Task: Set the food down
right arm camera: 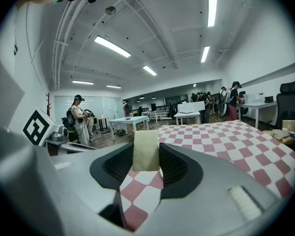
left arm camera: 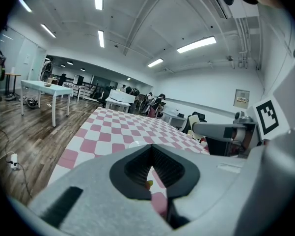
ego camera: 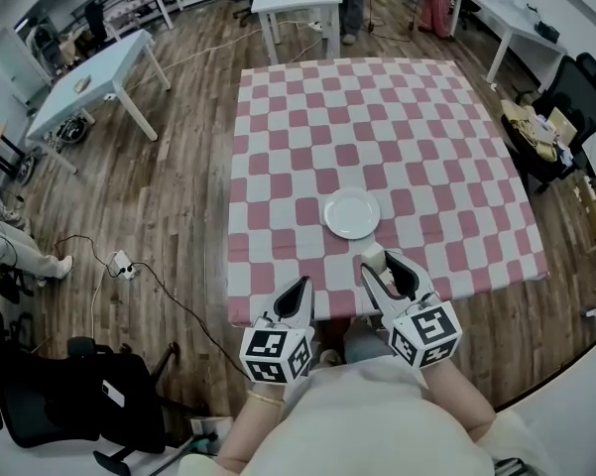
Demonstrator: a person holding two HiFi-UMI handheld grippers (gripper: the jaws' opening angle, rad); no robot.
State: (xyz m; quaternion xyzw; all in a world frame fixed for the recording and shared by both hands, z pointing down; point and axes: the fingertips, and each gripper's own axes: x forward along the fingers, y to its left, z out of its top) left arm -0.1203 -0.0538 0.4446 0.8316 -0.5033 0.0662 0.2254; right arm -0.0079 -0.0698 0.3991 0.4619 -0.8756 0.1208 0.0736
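A pale cream block of food stands upright between the jaws of my right gripper, which is shut on it. In the head view the right gripper holds the food over the near edge of the pink-and-white checkered table, just short of a white plate. My left gripper hovers at the same near edge, left of the right one. Its jaws meet at the tips with nothing gripped. A tiny yellowish speck shows through the gap lower down; I cannot tell what it is.
A power strip and its cable lie on the wood floor to the left. A black chair stands at the lower left, and another chair with clutter at the table's right. White tables and people are farther back.
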